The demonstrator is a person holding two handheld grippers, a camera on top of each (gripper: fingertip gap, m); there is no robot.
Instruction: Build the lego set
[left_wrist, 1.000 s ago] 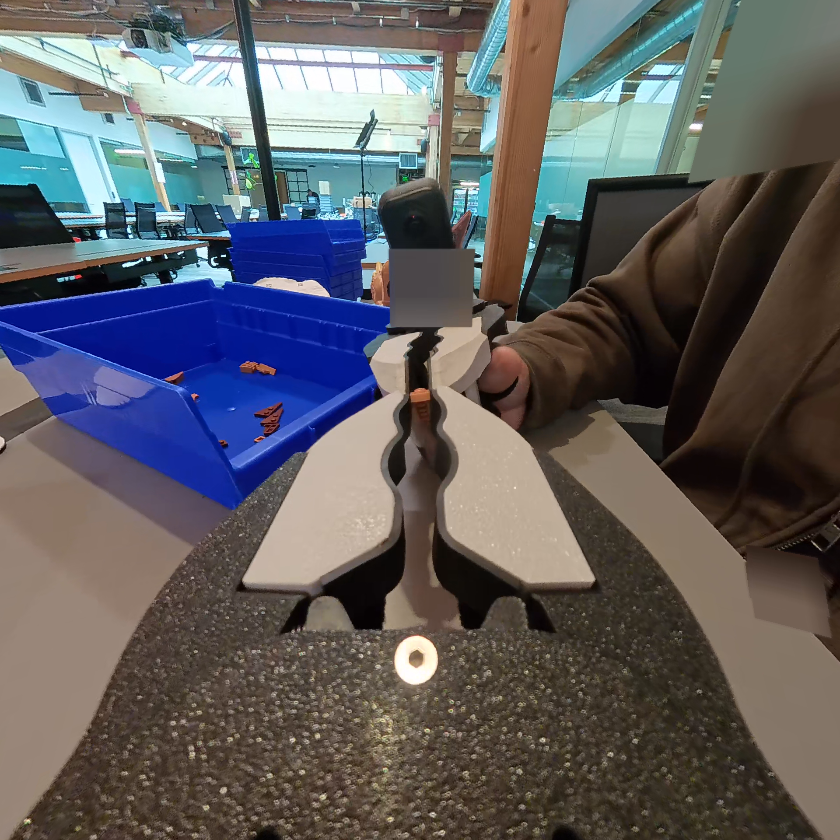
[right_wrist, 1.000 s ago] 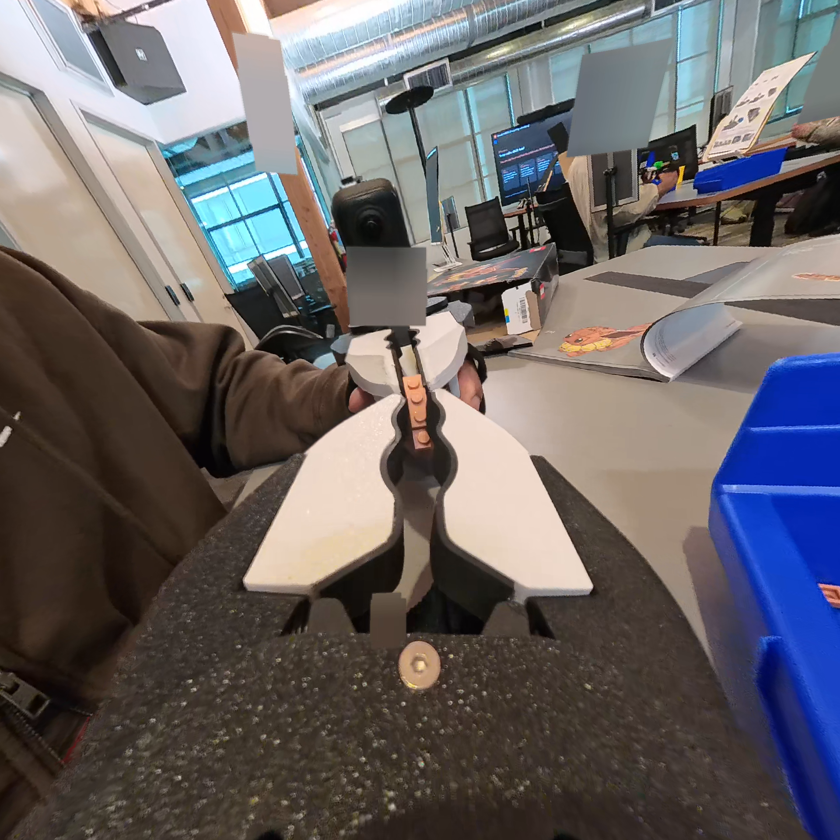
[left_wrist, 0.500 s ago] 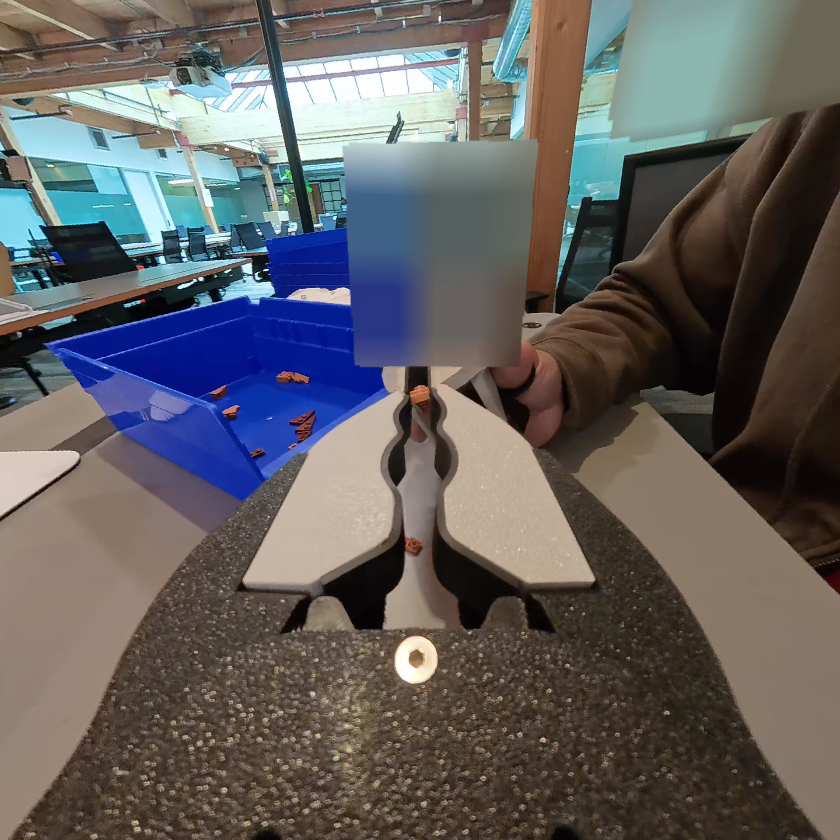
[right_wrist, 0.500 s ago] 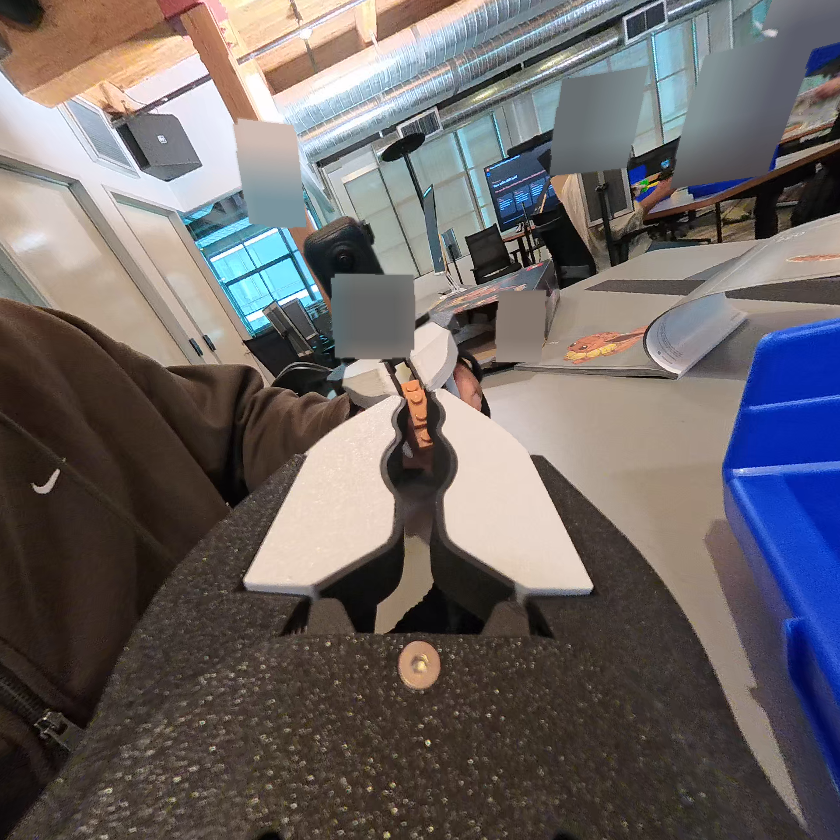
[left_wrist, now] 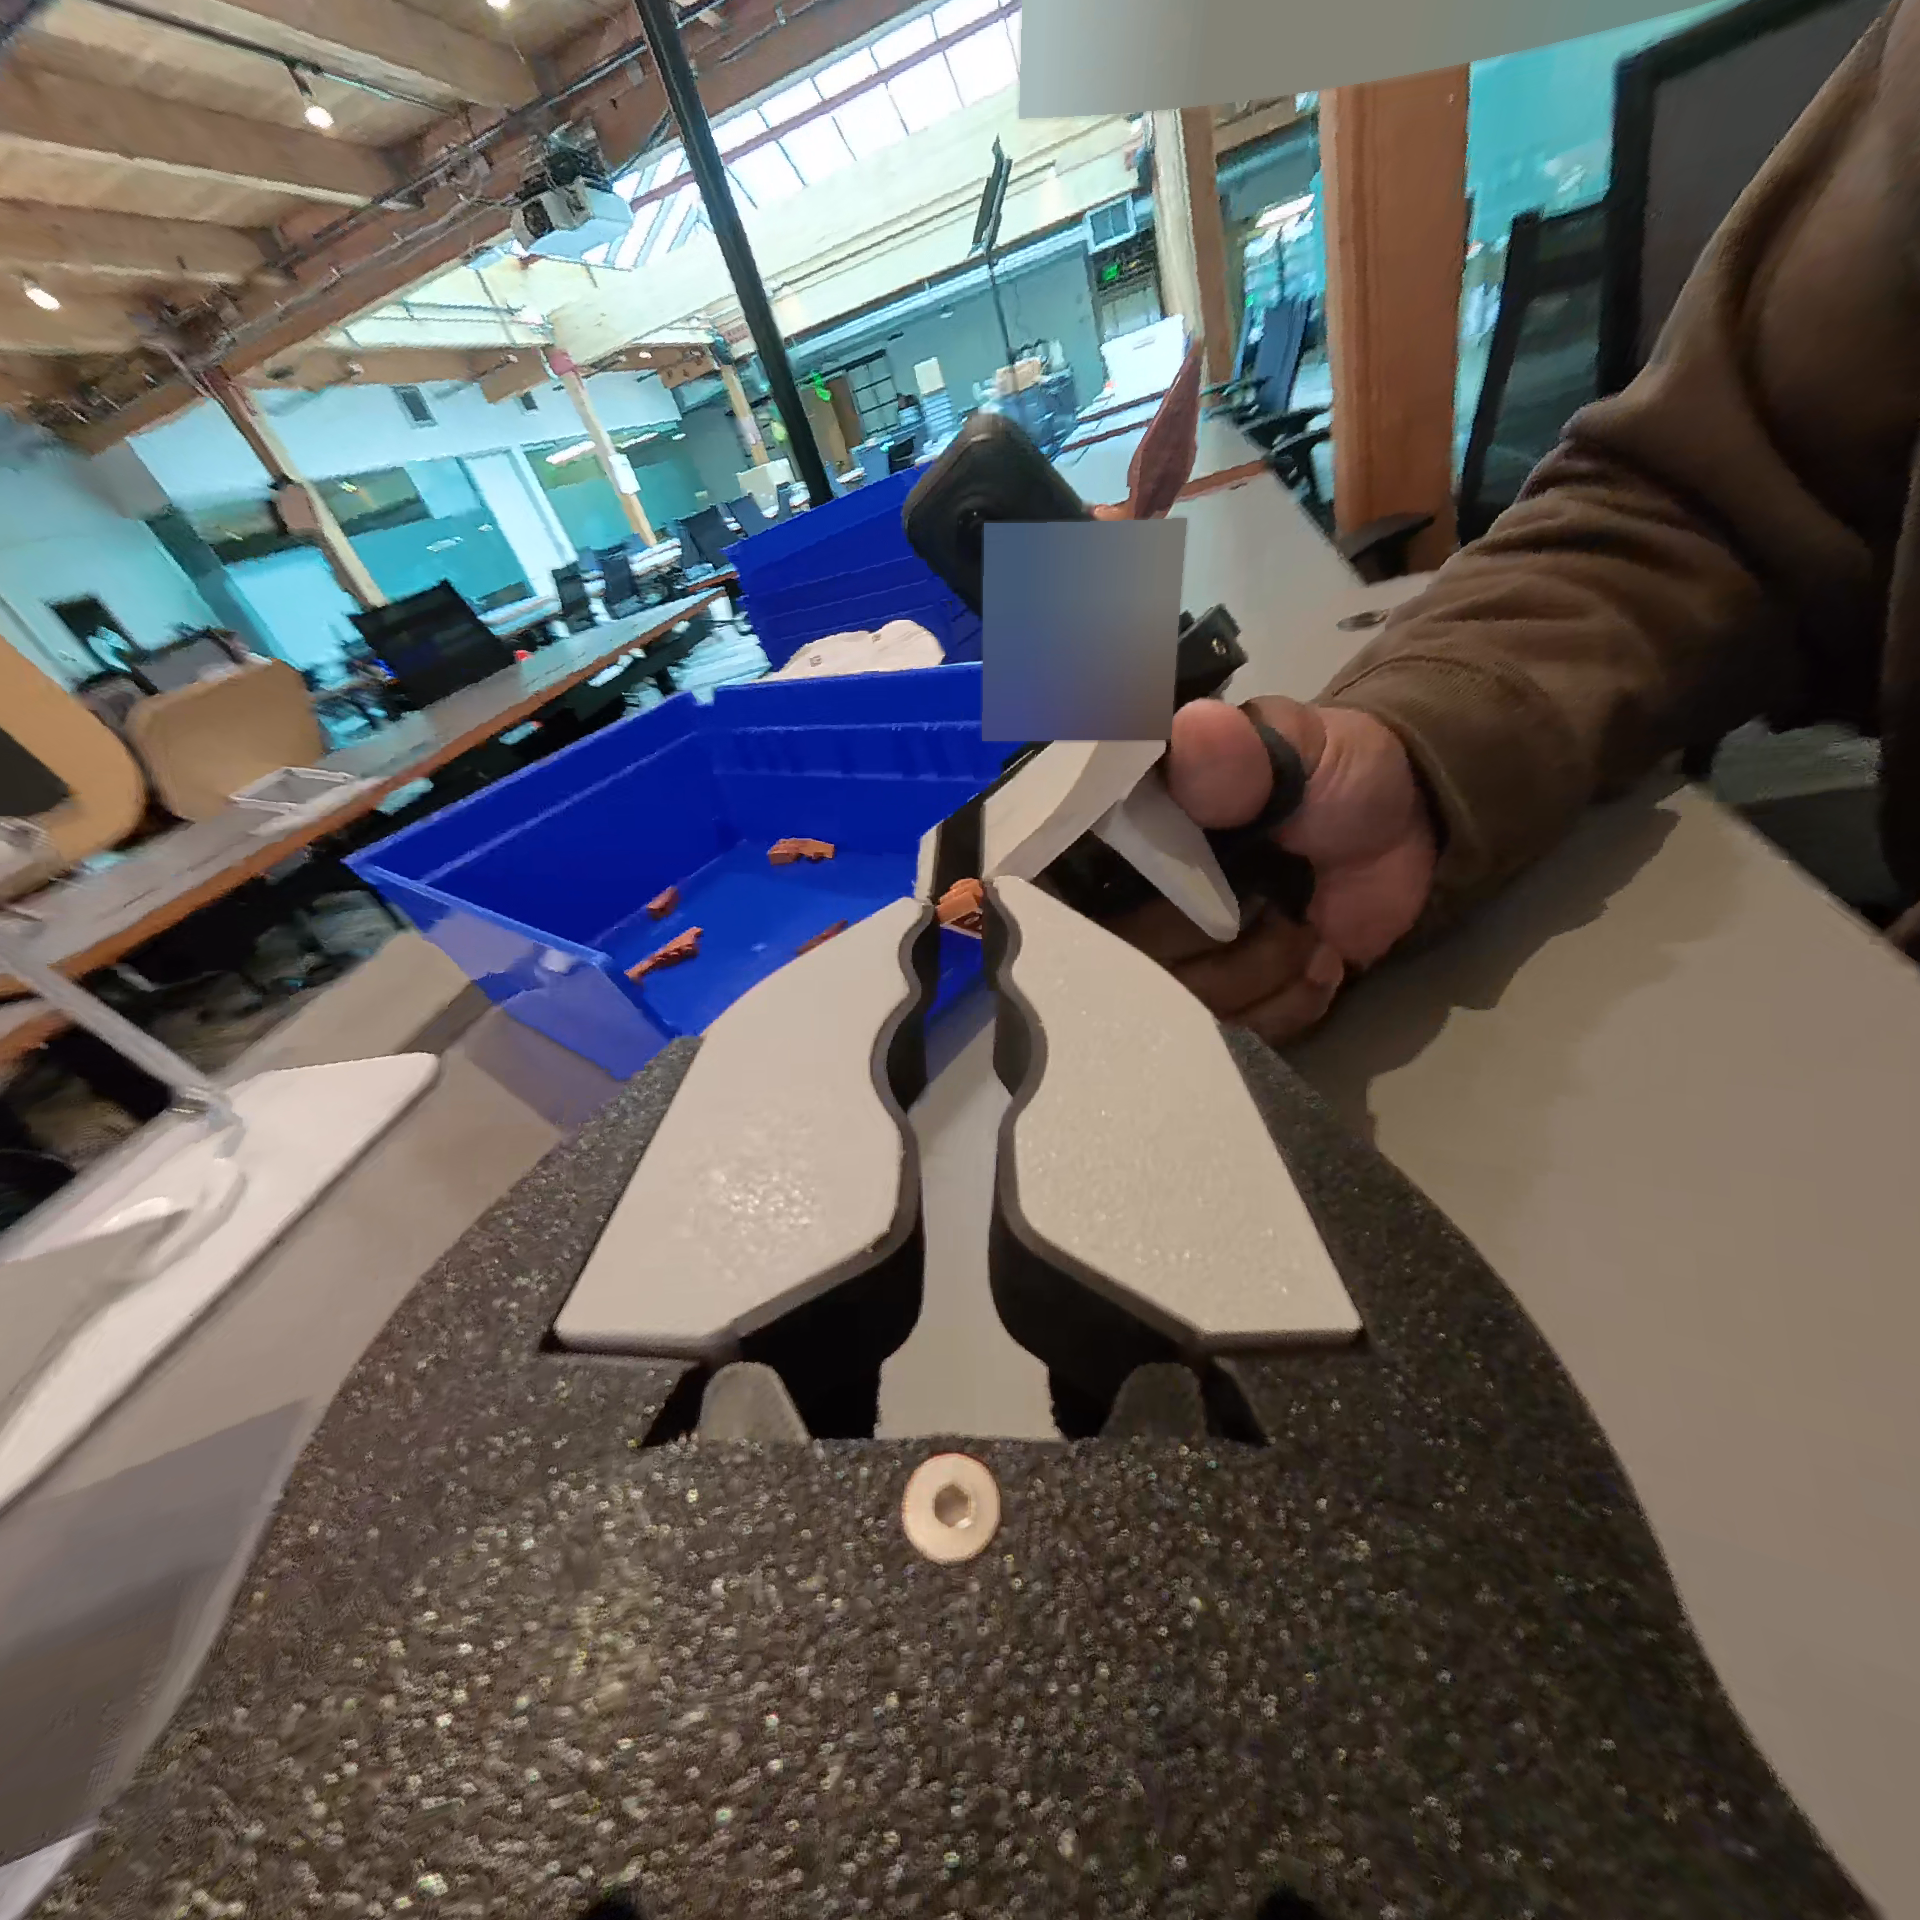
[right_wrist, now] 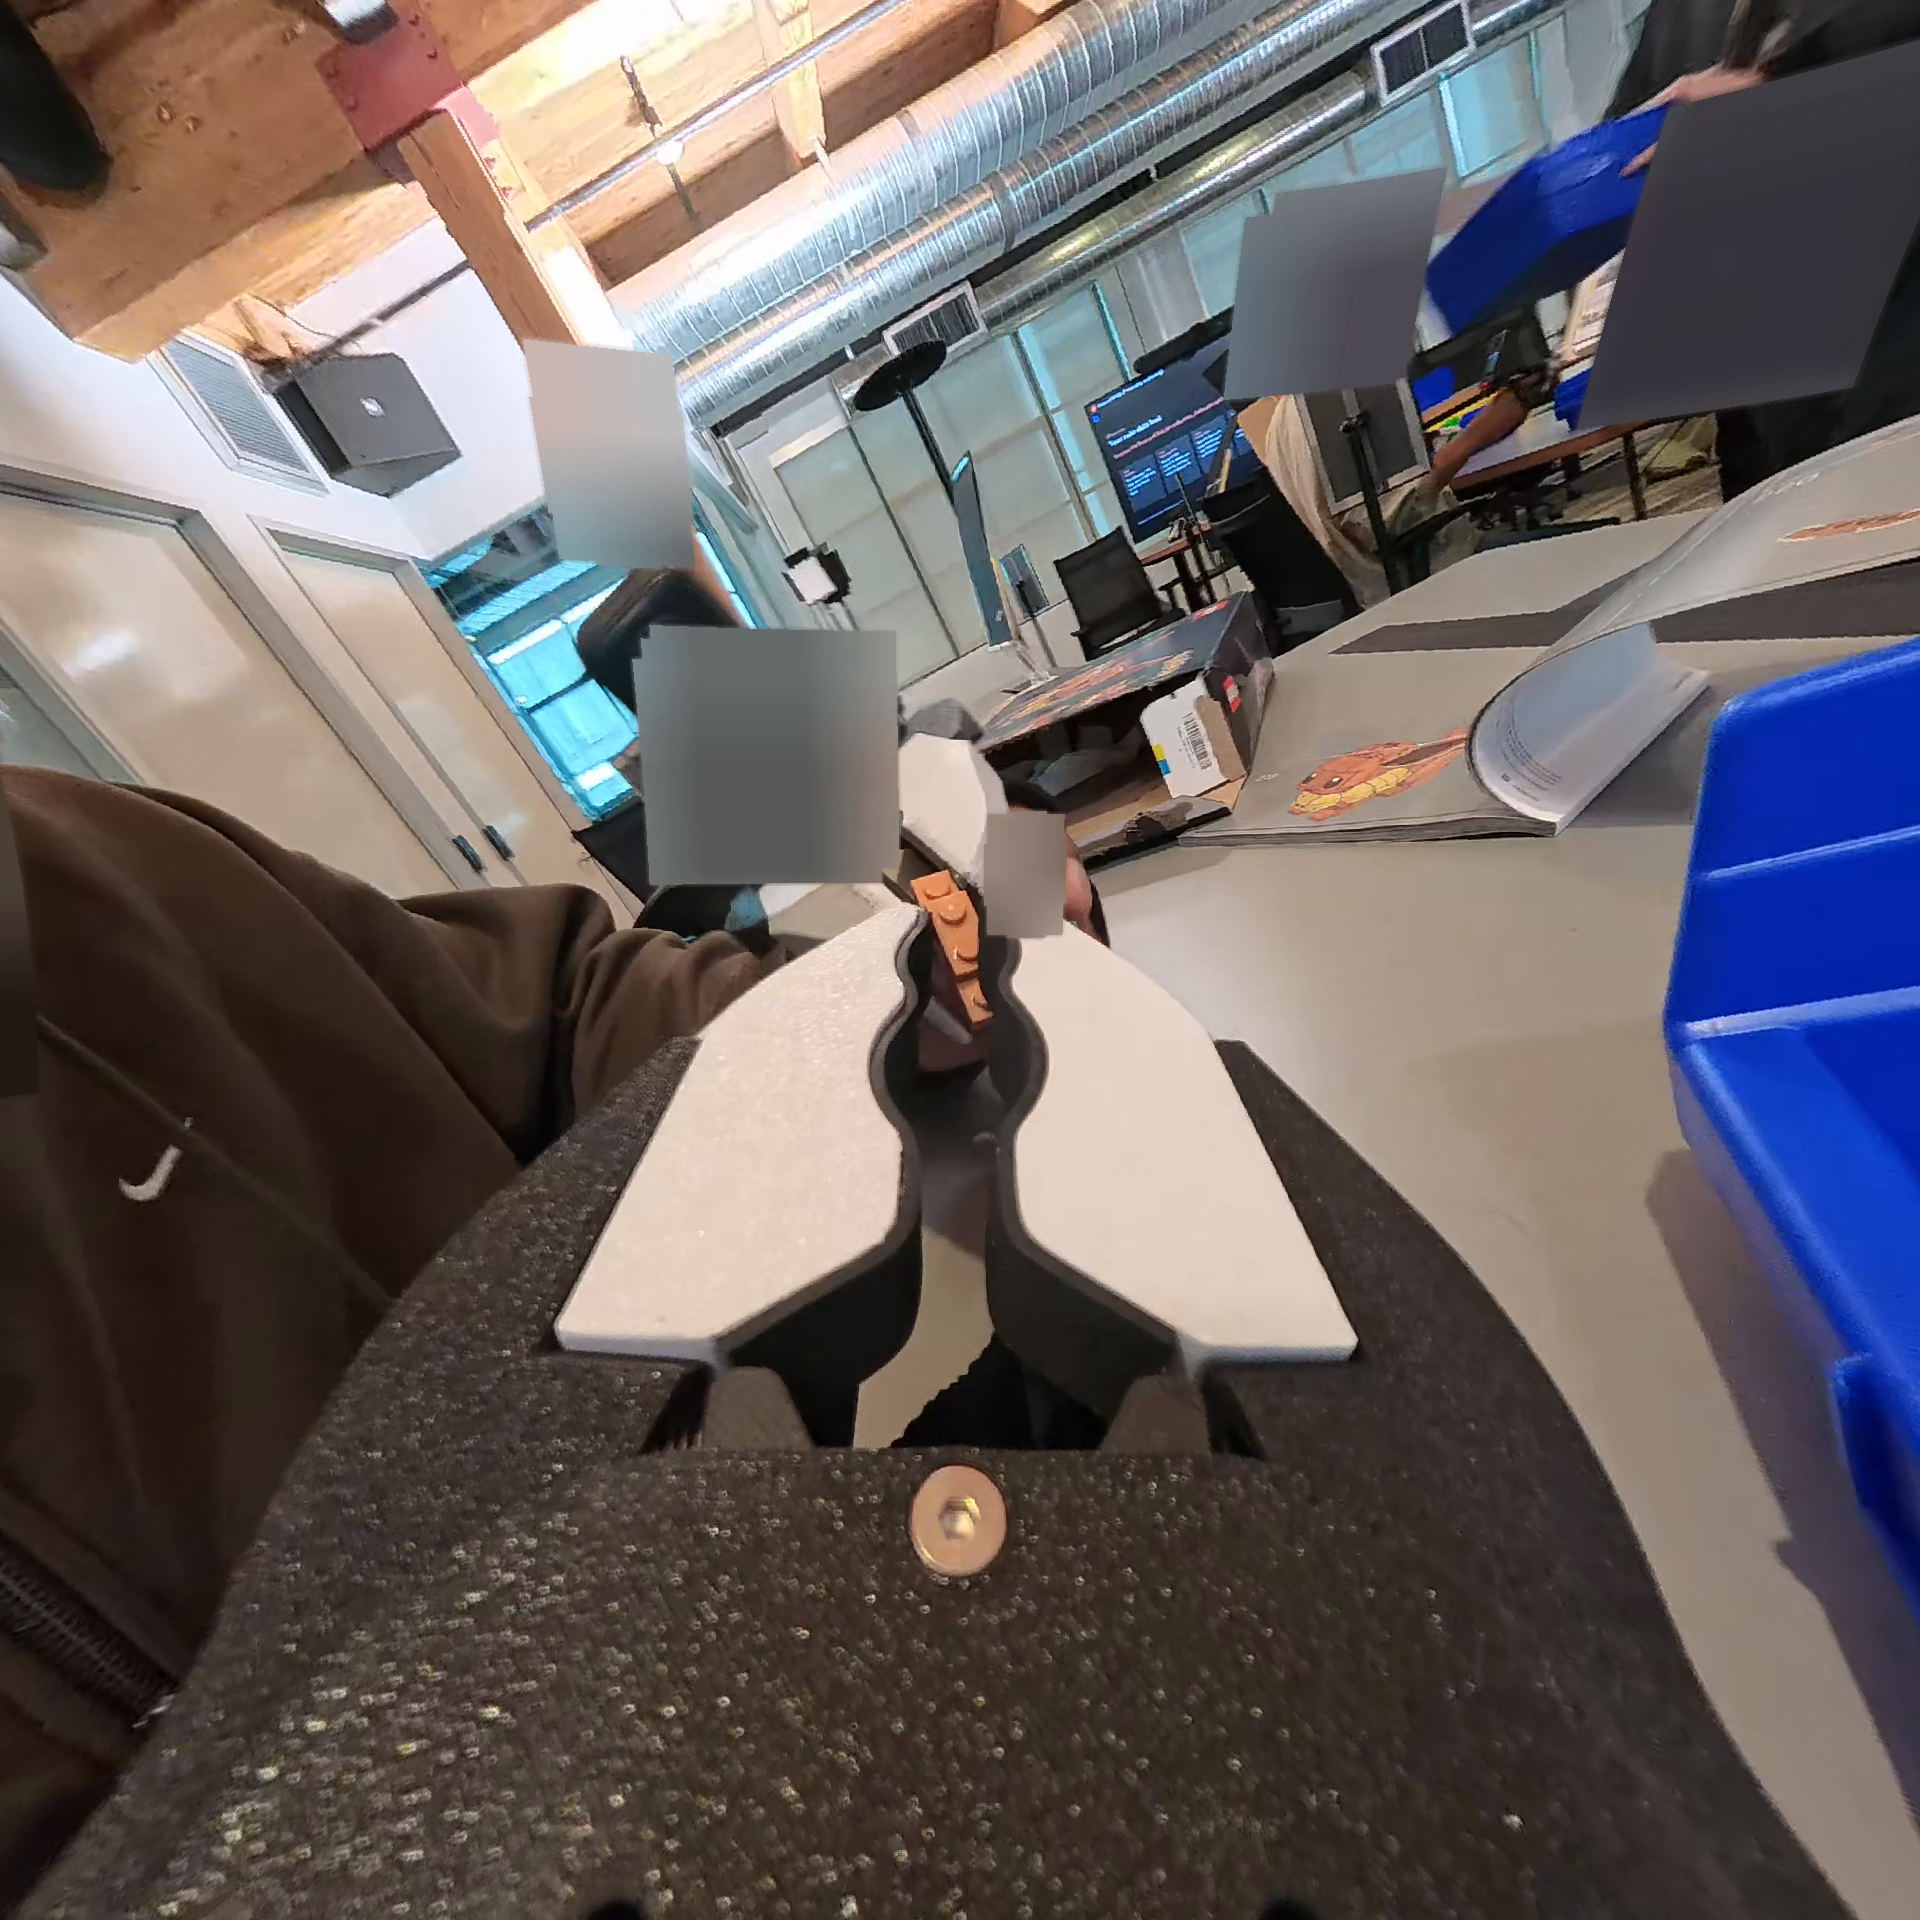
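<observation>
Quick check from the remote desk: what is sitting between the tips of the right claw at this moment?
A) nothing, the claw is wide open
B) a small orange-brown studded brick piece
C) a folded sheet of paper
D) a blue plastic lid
B: in the right wrist view the right claw is closed onto a small orange-brown studded brick piece, which pokes out past its tips.
</observation>
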